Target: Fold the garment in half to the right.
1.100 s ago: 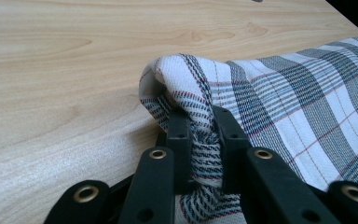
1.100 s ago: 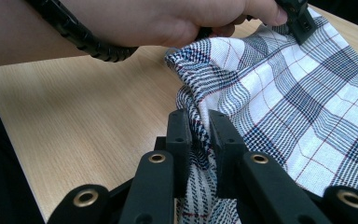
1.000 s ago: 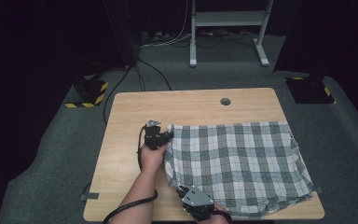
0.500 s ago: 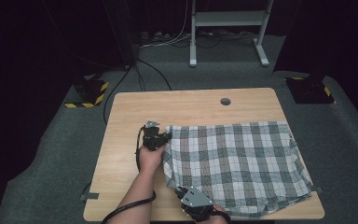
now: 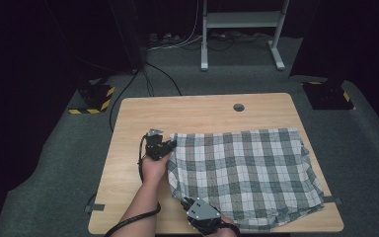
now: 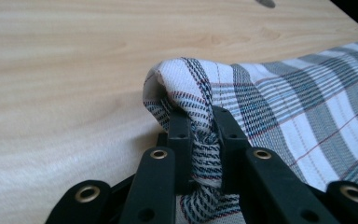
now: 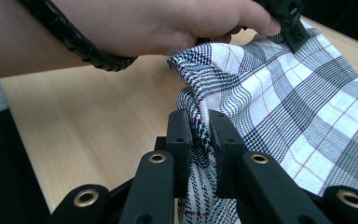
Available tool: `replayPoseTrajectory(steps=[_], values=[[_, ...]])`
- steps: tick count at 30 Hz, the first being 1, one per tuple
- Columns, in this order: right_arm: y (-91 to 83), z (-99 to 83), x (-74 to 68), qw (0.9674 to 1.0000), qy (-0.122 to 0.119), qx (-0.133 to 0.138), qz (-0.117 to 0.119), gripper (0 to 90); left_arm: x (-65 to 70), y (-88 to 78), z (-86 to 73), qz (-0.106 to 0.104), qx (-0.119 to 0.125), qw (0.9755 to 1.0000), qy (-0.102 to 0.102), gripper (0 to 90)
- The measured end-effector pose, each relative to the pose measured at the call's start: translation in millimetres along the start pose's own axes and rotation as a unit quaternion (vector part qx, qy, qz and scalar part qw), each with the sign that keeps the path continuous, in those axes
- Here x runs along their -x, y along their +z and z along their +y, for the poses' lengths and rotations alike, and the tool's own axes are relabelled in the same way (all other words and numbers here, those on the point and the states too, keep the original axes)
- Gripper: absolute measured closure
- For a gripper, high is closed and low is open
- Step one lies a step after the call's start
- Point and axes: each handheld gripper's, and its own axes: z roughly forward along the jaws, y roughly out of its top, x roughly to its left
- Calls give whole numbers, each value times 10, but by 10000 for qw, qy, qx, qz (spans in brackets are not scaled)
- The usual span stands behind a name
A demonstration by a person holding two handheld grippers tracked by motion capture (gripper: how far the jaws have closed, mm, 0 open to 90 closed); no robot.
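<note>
A black, grey and white plaid cloth (image 5: pixel 246 173) lies spread over the right half of the wooden table (image 5: pixel 133 197). My left gripper (image 5: pixel 170 144) is shut on the cloth's far left corner (image 6: pixel 186 88), which bunches up between its black jaws. At the near left corner, by the table's front edge, my right gripper (image 5: pixel 185 201) is shut on a fold of the cloth (image 7: pixel 200 93). In the right gripper view the left hand (image 7: pixel 168 23) and its cable (image 7: pixel 74 42) cross just above the cloth.
A round cable hole (image 5: pixel 238 107) sits near the table's far edge. The cloth's right side hangs slightly past the table's right edge (image 5: pixel 316 197). Bare wood lies left of the cloth. Grey floor surrounds the table, with a white desk frame (image 5: pixel 239 29) and yellow-black striped blocks (image 5: pixel 96 96) behind.
Both grippers and the cloth's left edge have shifted slightly to the left and nearer; the grips stay the same.
</note>
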Motion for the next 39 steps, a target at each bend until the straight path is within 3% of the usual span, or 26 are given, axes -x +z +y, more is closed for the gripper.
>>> replayPoseTrajectory(steps=[10, 21, 31, 39], values=[[-122, 243, 54, 9988, -55, 414, -265, 795, 133, -189, 304, 102, 447, 9988, 164, 806], [-244, 453, 103, 9960, -49, 794, -403, 800, 307, -390, 574, 199, 935, 9948, 338, 811], [-310, 640, 102, 9933, 48, 1099, -341, 803, 384, -559, 773, 145, 1064, 9927, 539, 816], [-271, 829, 41, 9917, 36, 1255, -268, 805, 294, -797, 916, 248, 1123, 9918, 564, 816]])
